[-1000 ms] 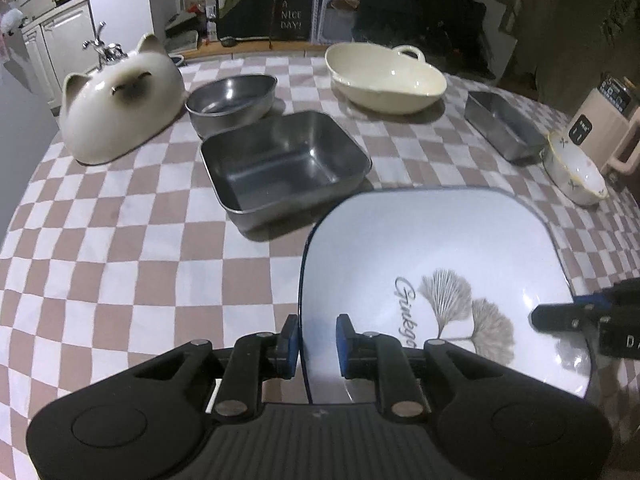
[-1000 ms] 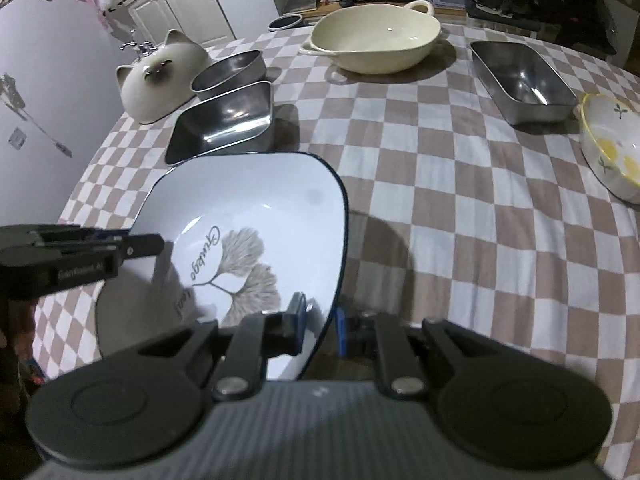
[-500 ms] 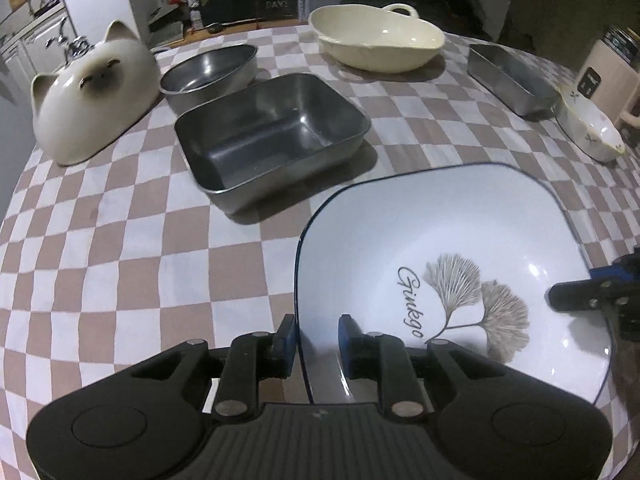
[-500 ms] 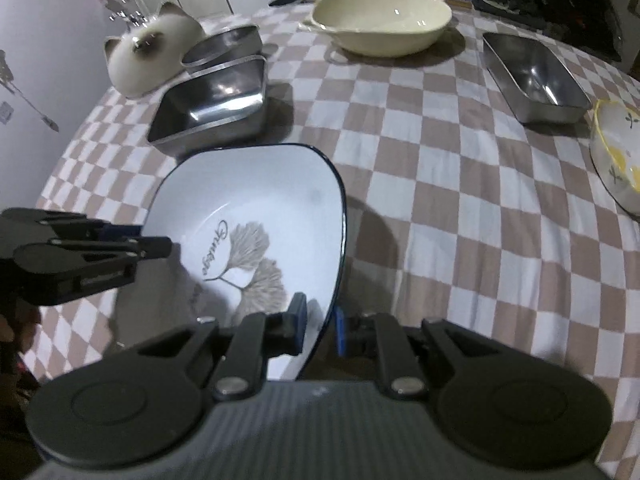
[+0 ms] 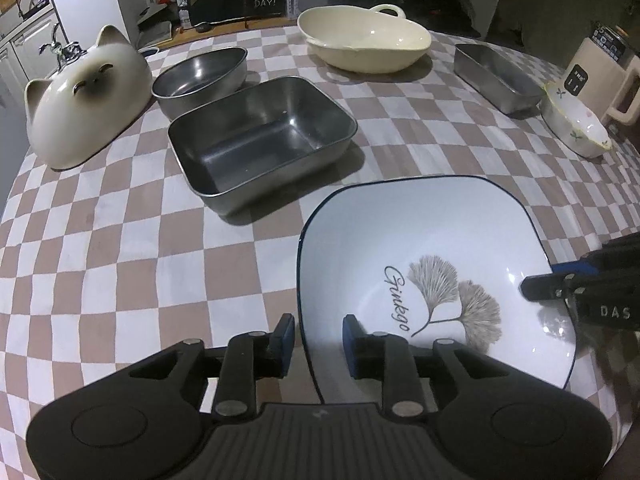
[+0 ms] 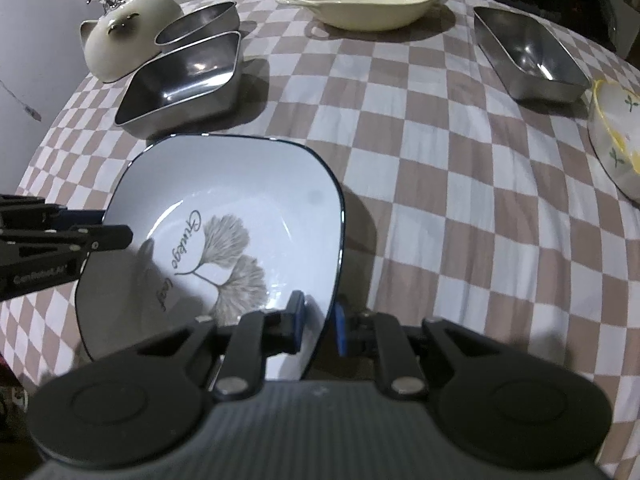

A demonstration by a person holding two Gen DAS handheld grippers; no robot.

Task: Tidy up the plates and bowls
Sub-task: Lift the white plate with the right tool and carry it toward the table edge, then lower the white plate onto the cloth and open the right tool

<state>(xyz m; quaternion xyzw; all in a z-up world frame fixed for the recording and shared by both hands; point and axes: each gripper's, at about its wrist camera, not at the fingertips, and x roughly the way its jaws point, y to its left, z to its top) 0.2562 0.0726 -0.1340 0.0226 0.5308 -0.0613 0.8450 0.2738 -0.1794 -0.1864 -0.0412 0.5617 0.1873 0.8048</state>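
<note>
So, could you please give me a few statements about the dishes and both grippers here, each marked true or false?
1. The white Ginkgo plate has a dark blue rim. True.
2. Only the left gripper is at the plate. False: the right gripper straddles the opposite edge too.
3. The square steel pan has food in it. False: it looks empty.
4. The cat-shaped ceramic dish sits beside the round steel bowl. True.
5. The cream handled bowl is stacked inside the narrow steel tray. False: they stand apart on the checkered tablecloth.
</note>
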